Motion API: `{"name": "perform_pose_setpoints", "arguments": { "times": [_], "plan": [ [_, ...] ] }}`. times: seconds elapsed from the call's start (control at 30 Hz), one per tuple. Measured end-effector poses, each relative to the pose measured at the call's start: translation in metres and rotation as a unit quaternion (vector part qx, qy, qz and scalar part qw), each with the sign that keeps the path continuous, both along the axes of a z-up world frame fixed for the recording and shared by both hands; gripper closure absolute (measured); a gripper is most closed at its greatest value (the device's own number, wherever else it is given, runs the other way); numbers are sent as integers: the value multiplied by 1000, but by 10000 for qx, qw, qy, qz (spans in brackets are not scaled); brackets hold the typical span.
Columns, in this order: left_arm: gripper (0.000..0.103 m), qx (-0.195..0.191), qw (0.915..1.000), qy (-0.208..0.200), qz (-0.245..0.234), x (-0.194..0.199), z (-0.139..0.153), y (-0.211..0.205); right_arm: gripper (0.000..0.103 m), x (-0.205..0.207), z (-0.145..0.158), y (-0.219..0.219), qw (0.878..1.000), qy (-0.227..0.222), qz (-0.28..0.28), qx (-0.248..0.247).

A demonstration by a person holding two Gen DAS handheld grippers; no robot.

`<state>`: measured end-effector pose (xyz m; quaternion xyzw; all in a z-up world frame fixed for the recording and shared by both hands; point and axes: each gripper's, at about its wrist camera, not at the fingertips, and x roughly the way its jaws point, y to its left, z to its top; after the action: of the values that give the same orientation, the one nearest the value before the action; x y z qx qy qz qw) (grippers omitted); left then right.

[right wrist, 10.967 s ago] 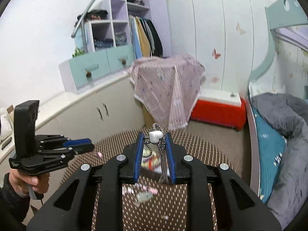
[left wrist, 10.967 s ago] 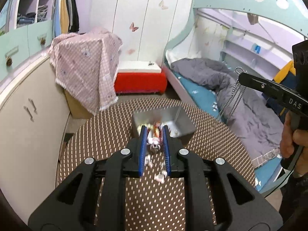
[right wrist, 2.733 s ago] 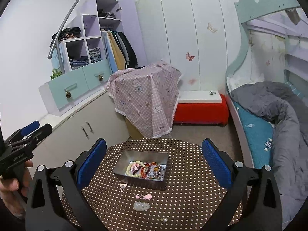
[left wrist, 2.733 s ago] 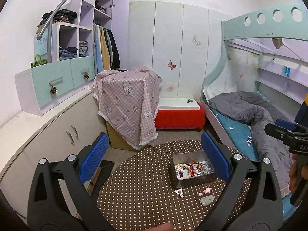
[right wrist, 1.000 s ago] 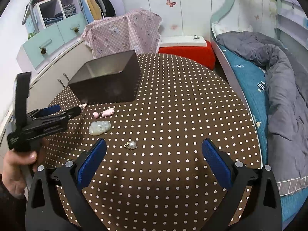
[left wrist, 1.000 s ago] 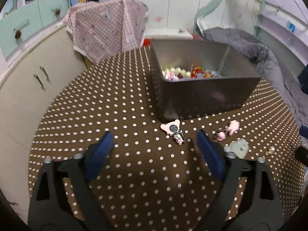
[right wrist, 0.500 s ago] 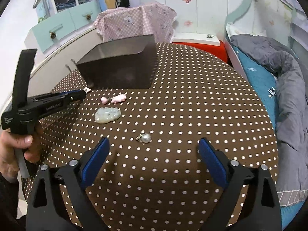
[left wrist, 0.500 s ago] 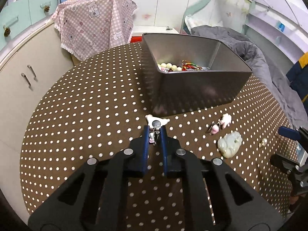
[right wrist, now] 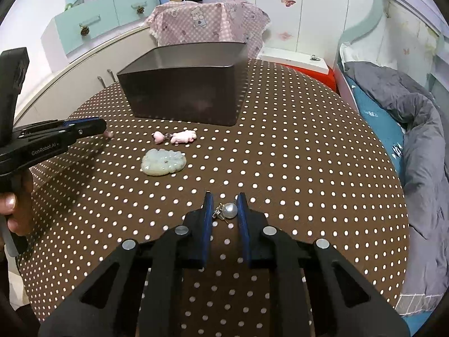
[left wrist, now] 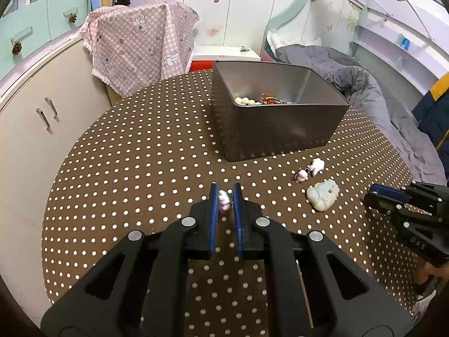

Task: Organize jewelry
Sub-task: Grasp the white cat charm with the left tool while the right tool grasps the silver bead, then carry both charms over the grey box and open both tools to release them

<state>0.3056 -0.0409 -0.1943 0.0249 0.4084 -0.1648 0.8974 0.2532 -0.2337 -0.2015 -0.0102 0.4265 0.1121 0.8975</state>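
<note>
Presently, each tool works a separate small piece so that two items can go to the grey bin (left wrist: 280, 129) together. The left tool (left wrist: 223, 200) has its blue pads nearly together on a small pink charm (left wrist: 223, 196), pinched at the tips, seemingly just off the dotted counter (left wrist: 126, 168). The right tool (right wrist: 225, 209) has its jaws narrowed around a pearl earring (right wrist: 229, 210); whether both pads actually touch it cannot be told. The bin stands toward the counter's far edge, already holding beads and red cord. Still loose on the counter, just before the bin's near wall, lie a pair of pink charms (right wrist: 175, 137) and a pale jade pendant (right wrist: 163, 162), presumably next in turn.
</note>
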Motion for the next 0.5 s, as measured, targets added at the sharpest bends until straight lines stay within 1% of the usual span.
{"name": "perform_pose_setpoints", "arguments": {
  "times": [0.17, 0.27, 0.43, 0.47, 0.5],
  "plan": [
    [93, -76, 9999, -67, -16, -5, 6, 6, 87, -8, 16, -6, 9998, -145, 35, 159],
    [93, -38, 10000, -80, 17, -6, 6, 8, 87, -10, 21, -8, 9997, -193, 82, 157],
    [91, 271, 9996, 47, 119, -5, -6, 7, 87, -13, 15, -4, 9997, -99, 150, 193],
    [77, 272, 9995, 85, 112, -5, -7, 7, 87, -13, 14, -3, 9996, -86, 159, 214],
    [56, 267, 9995, 106, 107, -5, -8, 7, 87, -12, 13, -2, 9996, -70, 164, 233]
  ]
}}
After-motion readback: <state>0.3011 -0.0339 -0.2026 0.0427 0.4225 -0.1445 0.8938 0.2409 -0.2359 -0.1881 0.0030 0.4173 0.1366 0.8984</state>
